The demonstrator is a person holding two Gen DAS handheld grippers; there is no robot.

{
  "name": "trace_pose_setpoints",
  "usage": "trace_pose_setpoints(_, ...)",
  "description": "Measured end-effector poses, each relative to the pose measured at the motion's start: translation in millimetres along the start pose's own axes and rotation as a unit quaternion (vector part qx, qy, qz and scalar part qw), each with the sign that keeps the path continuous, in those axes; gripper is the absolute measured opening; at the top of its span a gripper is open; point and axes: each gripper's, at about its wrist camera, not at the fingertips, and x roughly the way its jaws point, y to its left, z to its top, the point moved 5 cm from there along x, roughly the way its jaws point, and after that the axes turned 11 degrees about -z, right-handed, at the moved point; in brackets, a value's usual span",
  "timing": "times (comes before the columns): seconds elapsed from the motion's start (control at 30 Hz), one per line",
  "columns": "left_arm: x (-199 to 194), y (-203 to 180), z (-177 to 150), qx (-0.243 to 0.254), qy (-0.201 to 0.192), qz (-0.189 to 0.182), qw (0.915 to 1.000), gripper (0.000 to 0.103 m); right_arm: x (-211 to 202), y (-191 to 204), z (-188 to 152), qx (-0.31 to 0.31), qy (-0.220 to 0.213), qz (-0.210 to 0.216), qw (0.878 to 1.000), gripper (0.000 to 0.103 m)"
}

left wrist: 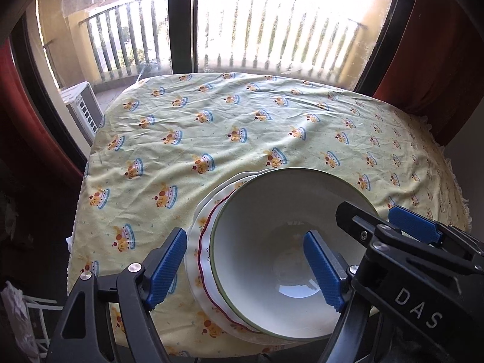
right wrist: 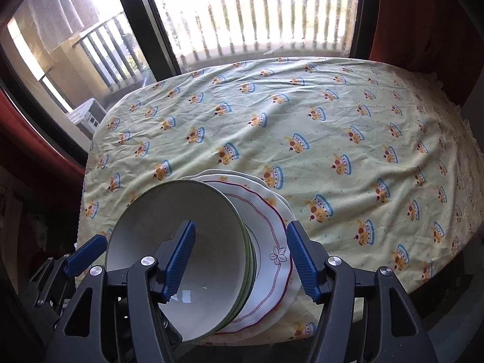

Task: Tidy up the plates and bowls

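Left gripper (left wrist: 246,269) first: I see its jaws spread wide, straddling the left edge of the stack, blue pads clear of it, one finger (left wrist: 165,267) outside over the tablecloth (left wrist: 242,127), the other inside the bowl. Nothing gripped.

Stack sits at the near edge of the table: green-rimmed white bowl (left wrist: 272,242) on top, nested on a second green-rimmed bowl, then a red-edged scalloped plate (right wrist: 272,260) with a flower mark, then a plain scalloped plate (right wrist: 236,178) at the bottom.

Right gripper (right wrist: 240,261): I see the jaws apart too, one pad over the bowl interior, the other over the plate edge, neither pressing. Holding nothing.
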Motion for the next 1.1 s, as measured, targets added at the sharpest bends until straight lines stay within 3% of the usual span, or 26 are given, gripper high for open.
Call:
trace_pose_setpoints(0.33, -40, -21, -14, -0.039, -0.061, 0.054, 0.9959, 0.081, -36, -37, -3, -0.025, -0.048, 0.027, 0.998, 0.072)
trace_pose_setpoints(0.53, -60, -43, -37, -0.04, -0.122, 0.081, 0.9884, 0.081, -55, -74, -16, -0.021, -0.077, 0.04, 0.996, 0.073)
trace_pose_setpoints(0.73, -59, -67, -68, -0.055, -0.149, 0.065, 0.9851, 0.082, -59, -113, -40, -0.021, -0.102, 0.027, 0.994, 0.074)
trace_pose_setpoints(0.87, -50, -87, -87, -0.023, -0.156, 0.076, 0.9846, 0.091, -56, -140, -61, -0.022, -0.126, 0.011, 0.992, 0.075)
trace_pose_setpoints(1.1, -37, -111, -110, 0.0, -0.156, 0.051, 0.9864, 0.094, -47, -173, -89, -0.019, -0.162, -0.01, 0.987, 0.081)
